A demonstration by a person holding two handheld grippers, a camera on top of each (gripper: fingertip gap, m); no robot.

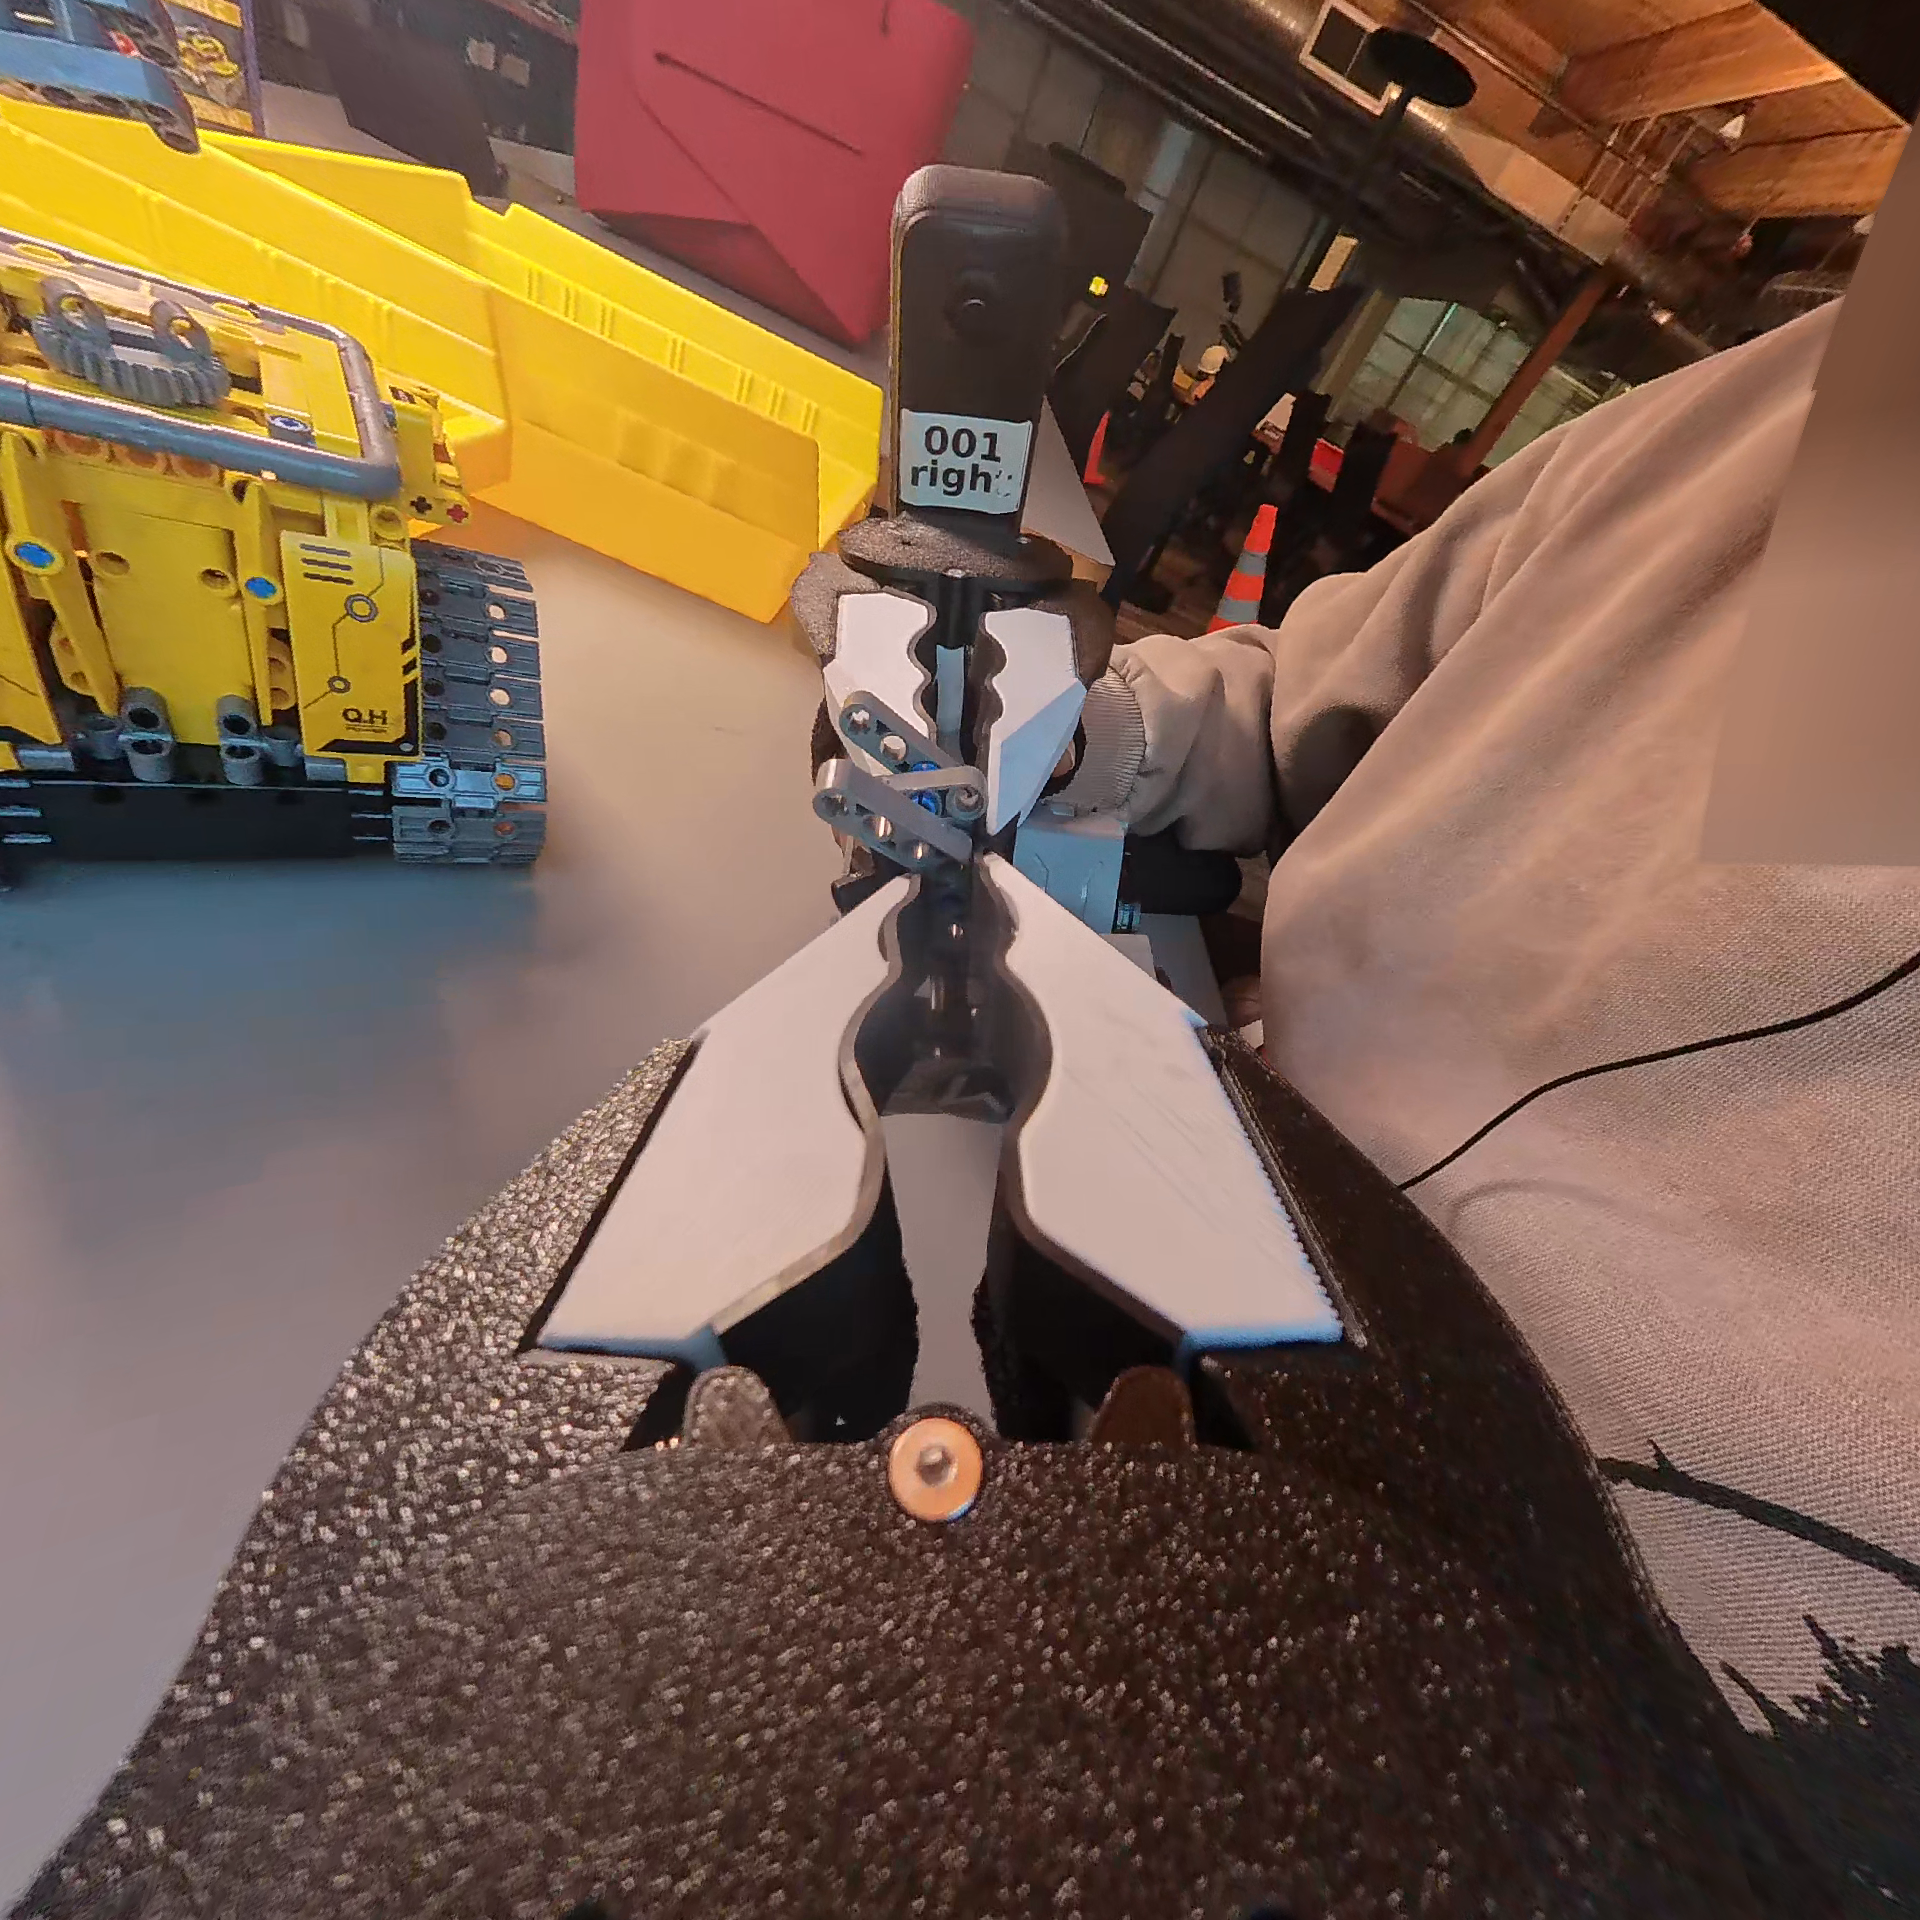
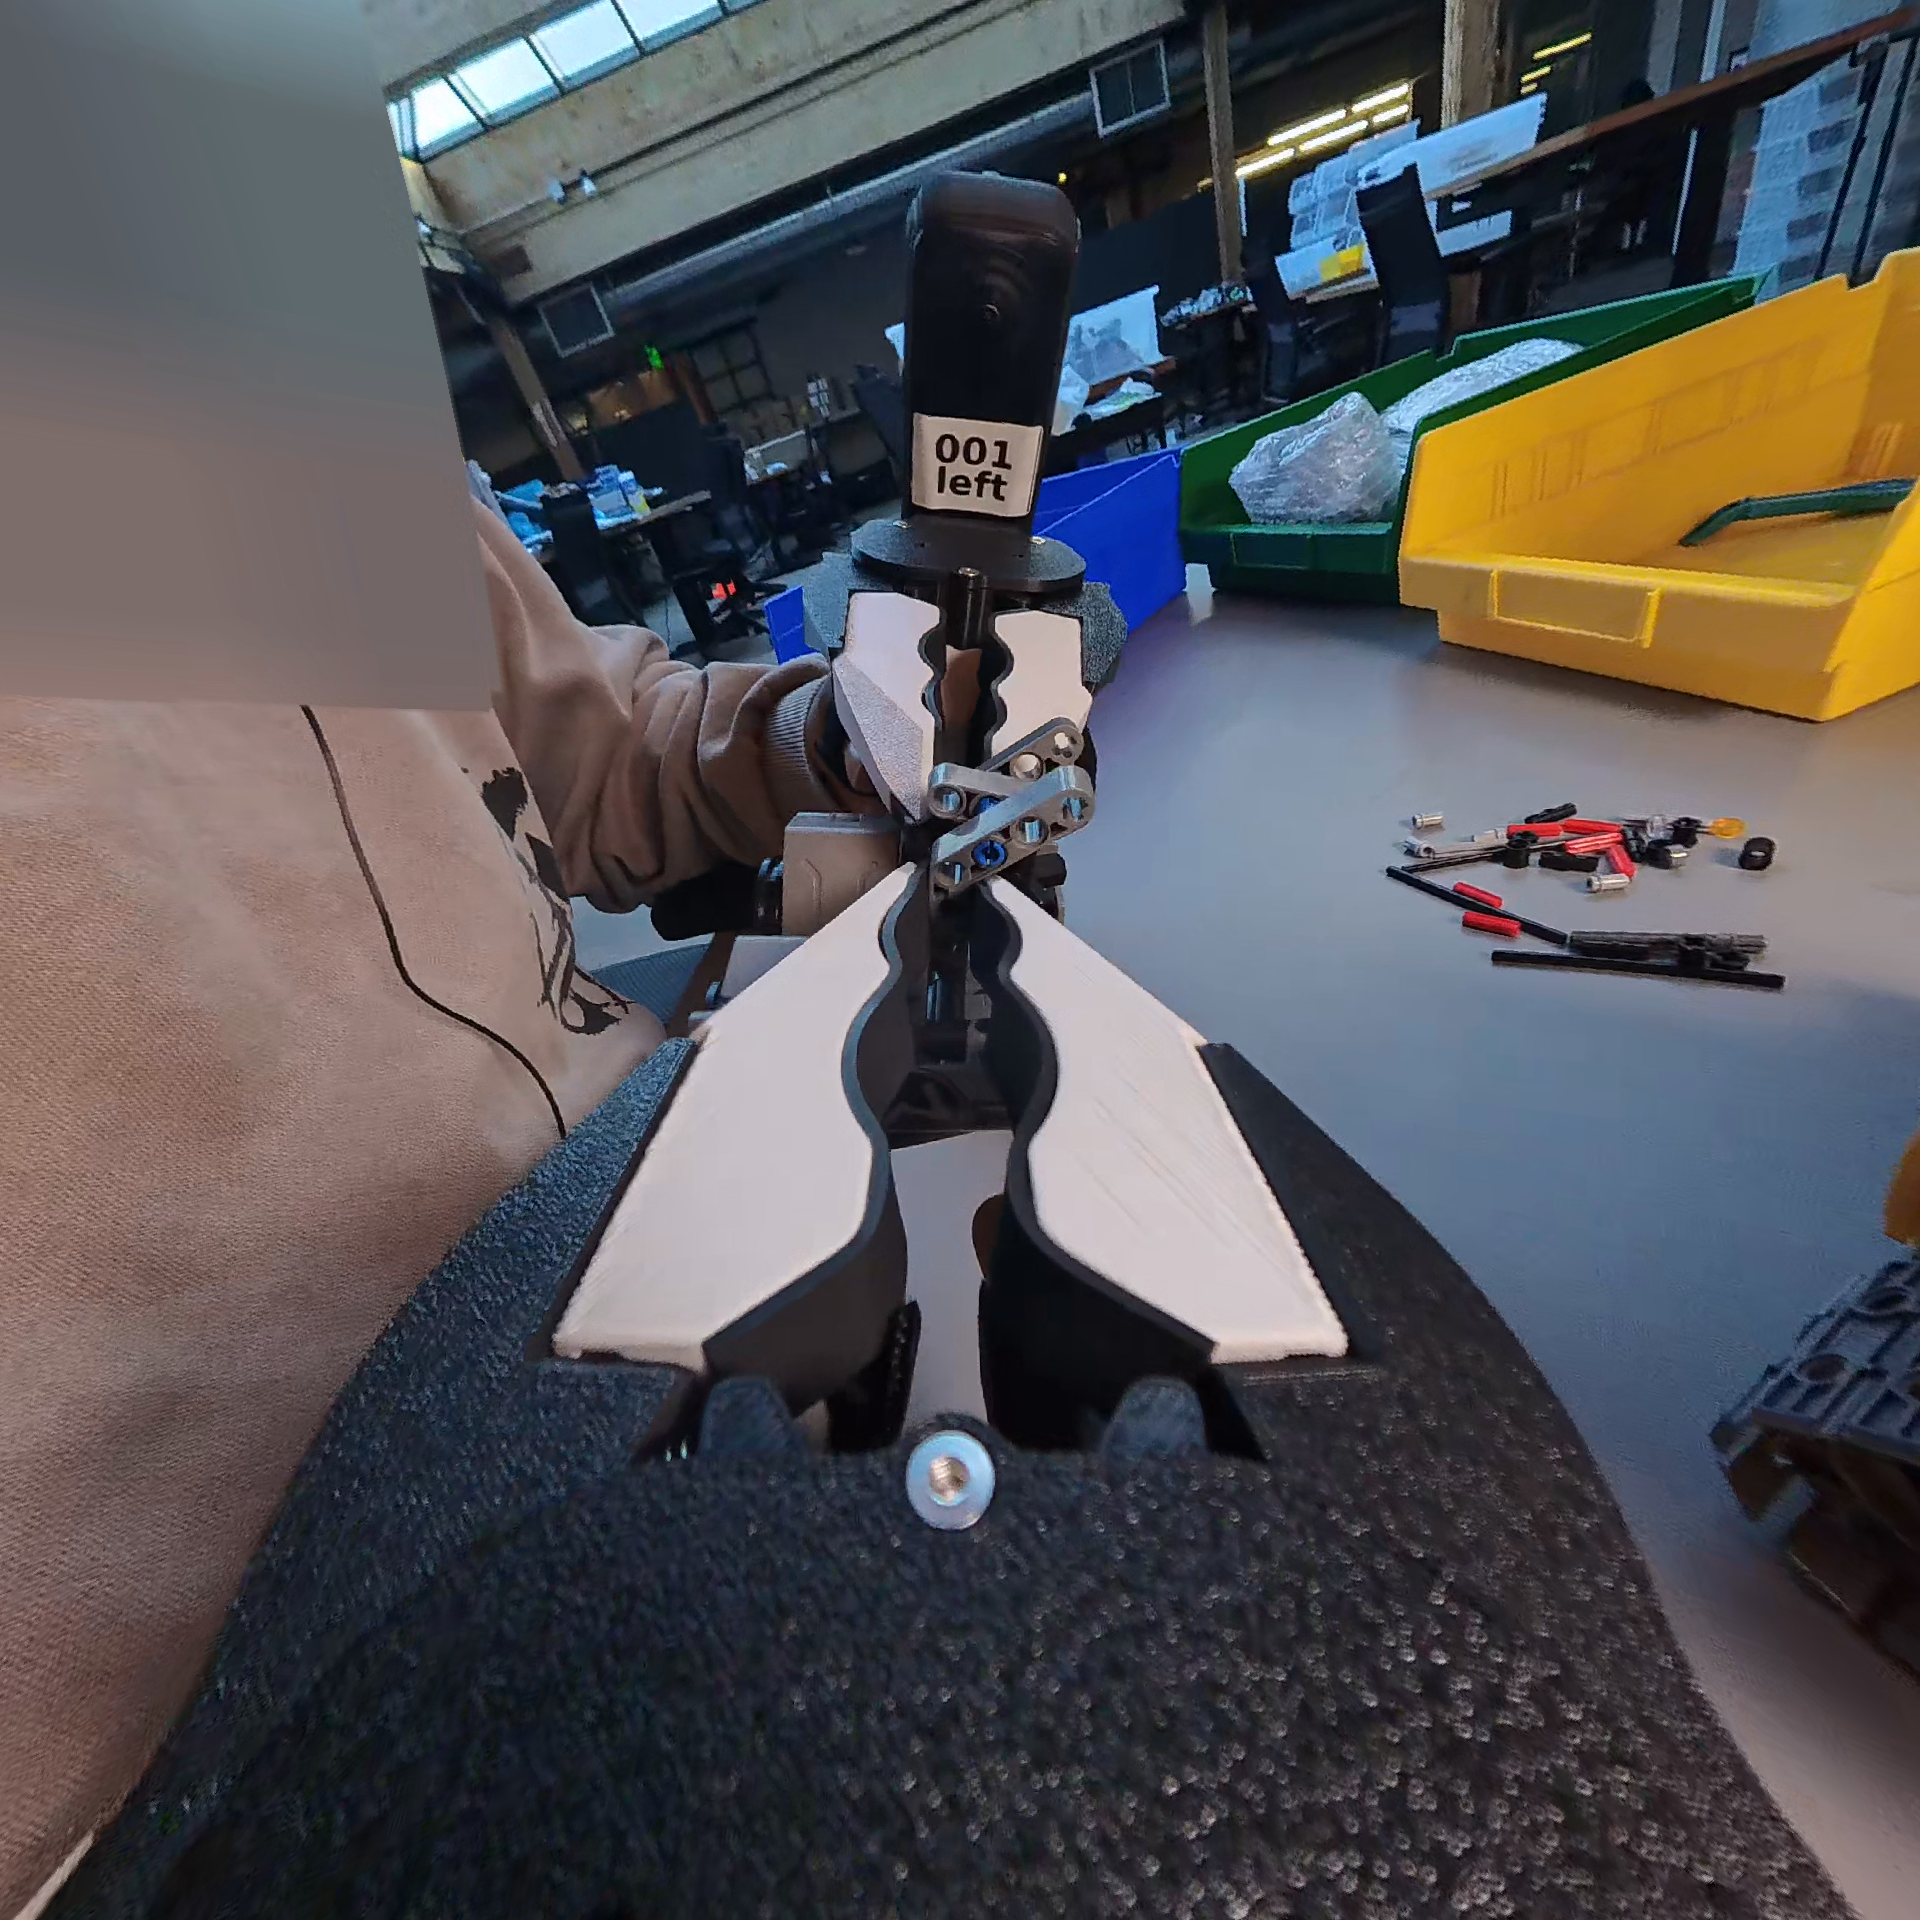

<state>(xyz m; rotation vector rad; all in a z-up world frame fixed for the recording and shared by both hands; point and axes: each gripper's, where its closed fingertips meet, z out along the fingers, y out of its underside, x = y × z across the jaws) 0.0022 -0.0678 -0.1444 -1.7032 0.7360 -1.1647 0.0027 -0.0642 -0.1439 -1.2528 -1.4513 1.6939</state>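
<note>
Left tongs (image 1: pixel 961 862), right tongs (image 2: pixel 961 868) both pinch grey beam assembly (image 1: pixel 904 800); each bears white label.

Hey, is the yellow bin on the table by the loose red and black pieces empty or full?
Nearly empty: the yellow bin shows a bare floor with only one green strip lying inside. Its far corner is out of view.

Workshop / industrial loft space.
Grey table (image 2: pixel 1455 1091) with parts bins (image 2: pixel 1662 582) at 2 o'clock, exposed ducts (image 1: pixel 1288 62) at 12, traffic cone (image 1: pixel 1250 566), more worktables (image 2: pixel 644 520) at 11.
</note>
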